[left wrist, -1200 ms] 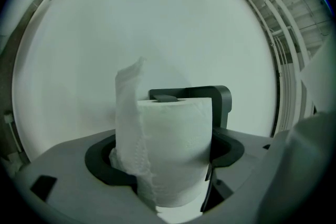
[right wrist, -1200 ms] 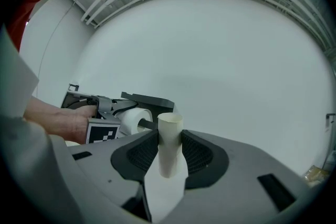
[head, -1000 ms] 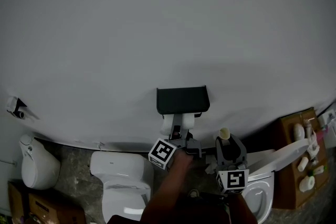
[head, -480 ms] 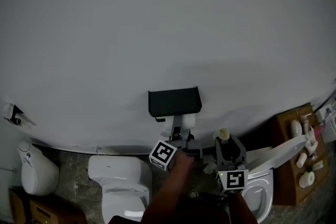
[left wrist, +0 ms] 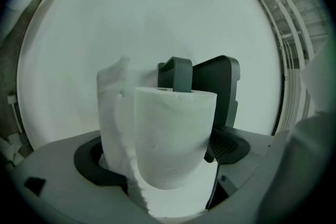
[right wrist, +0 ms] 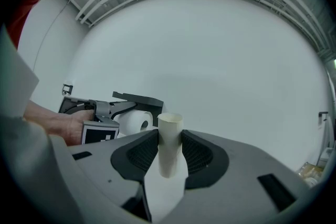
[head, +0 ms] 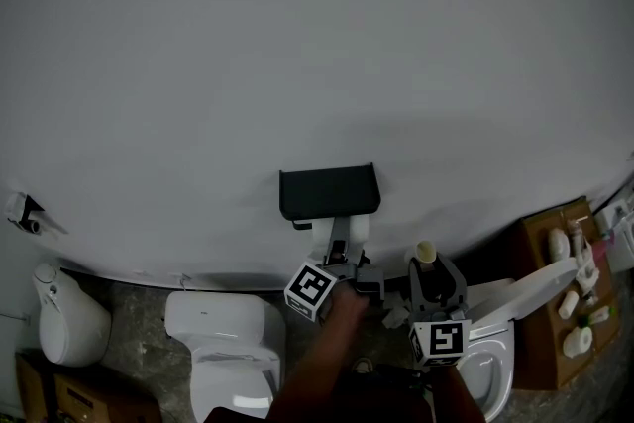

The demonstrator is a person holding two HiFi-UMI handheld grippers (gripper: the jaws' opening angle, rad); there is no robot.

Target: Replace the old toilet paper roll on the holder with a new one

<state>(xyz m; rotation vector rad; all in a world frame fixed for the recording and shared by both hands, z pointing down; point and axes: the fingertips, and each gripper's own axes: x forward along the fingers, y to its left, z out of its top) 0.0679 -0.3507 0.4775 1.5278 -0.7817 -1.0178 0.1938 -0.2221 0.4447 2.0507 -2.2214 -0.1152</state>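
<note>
New roll on the holder, old tube in the other gripper.
The left gripper's (left wrist: pixel 164 153) jaws had just been opening and stood wide apart. The soft white roll (left wrist: pixel 176 134) sat between them on the flat black holder (head: pixel 329 190), with a torn edge hanging loose. The right gripper (right wrist: pixel 169 153) pinched the smooth cardboard tube (right wrist: pixel 169 139) upright, off to the side. The bare wall (head: pixel 317 45) spread all around.

1. A big plain white wall (head: pixel 317 45) fills most of the room.
2. The floor (head: pixel 139 297) is dark and speckled.
3. Two white toilets stand by the wall, one on the left (head: pixel 223 342) and one on the right (head: pixel 490 367) with its lid up.
4. A brown wooden shelf (head: pixel 543 337) holds small bottles.
</note>
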